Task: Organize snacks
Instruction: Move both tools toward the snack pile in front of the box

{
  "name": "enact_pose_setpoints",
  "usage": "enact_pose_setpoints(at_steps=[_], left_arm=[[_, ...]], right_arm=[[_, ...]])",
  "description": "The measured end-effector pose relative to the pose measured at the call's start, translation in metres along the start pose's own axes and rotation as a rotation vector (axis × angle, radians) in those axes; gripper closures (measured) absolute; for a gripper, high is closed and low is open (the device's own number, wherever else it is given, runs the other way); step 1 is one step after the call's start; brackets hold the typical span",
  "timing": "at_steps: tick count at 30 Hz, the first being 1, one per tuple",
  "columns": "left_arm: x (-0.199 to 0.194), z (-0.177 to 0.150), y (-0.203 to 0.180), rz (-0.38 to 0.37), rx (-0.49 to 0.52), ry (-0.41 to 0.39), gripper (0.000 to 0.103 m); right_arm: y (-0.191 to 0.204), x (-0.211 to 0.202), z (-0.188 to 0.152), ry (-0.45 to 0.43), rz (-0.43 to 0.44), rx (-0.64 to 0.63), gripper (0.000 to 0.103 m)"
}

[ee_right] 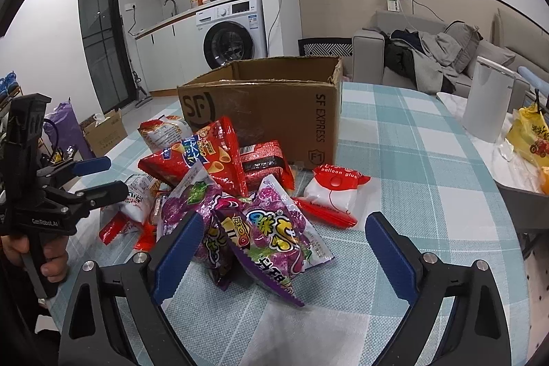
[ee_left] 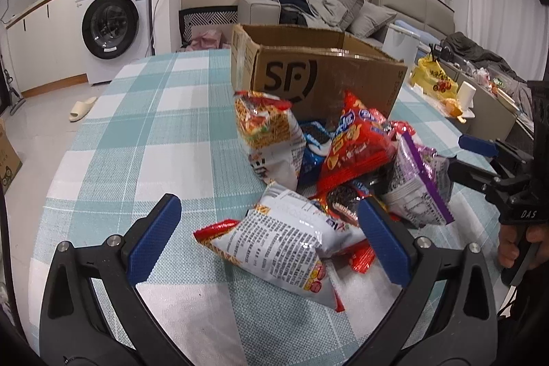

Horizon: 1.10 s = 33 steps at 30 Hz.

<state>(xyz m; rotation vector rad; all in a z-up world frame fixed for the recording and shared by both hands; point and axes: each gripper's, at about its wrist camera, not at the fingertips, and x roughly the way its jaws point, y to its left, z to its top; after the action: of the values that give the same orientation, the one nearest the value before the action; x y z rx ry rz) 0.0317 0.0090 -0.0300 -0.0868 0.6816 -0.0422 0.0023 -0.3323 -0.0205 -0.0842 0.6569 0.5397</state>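
Note:
A pile of snack bags lies on the checked tablecloth in front of an open cardboard box (ee_left: 319, 74) (ee_right: 271, 112). In the left wrist view my left gripper (ee_left: 271, 239) is open, its jaws on either side of a white snack bag (ee_left: 284, 246). Behind it are a noodle snack bag (ee_left: 267, 132), a red bag (ee_left: 357, 146) and a purple bag (ee_left: 418, 184). In the right wrist view my right gripper (ee_right: 284, 256) is open around the purple bags (ee_right: 271, 235). A red and white packet (ee_right: 333, 191) lies apart to the right. Each gripper also shows in the other's view, the right gripper (ee_left: 459, 156) and the left gripper (ee_right: 103, 177), both open.
The table (ee_right: 429, 160) has a checked cloth. A white canister (ee_right: 487, 98) and a yellow bag (ee_right: 528, 132) stand beyond its right edge. A washing machine (ee_left: 113, 26) and a sofa (ee_left: 343, 6) are behind. Cardboard boxes sit on the floor (ee_right: 103, 132).

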Motion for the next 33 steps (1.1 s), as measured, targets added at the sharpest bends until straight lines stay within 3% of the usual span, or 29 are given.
enact_pose_setpoints(at_steps=[12, 22, 27, 33], left_arm=[[0.012, -0.004, 0.004, -0.061, -0.051, 0.097, 0.001], [0.012, -0.004, 0.004, -0.094, -0.058, 0.117, 0.001], [0.016, -0.004, 0.008, -0.097, -0.049, 0.128, 0.001], [0.012, -0.002, 0.015, -0.153, -0.061, 0.151, 0.001]], right_arm=[[-0.007, 0.02, -0.003, 0.108, -0.002, 0.046, 0.011], [-0.013, 0.04, -0.003, 0.18, 0.03, 0.1, 0.019], [-0.015, 0.05, -0.002, 0.2, 0.044, 0.119, 0.02], [-0.017, 0.05, -0.004, 0.199, 0.052, 0.121, 0.021]])
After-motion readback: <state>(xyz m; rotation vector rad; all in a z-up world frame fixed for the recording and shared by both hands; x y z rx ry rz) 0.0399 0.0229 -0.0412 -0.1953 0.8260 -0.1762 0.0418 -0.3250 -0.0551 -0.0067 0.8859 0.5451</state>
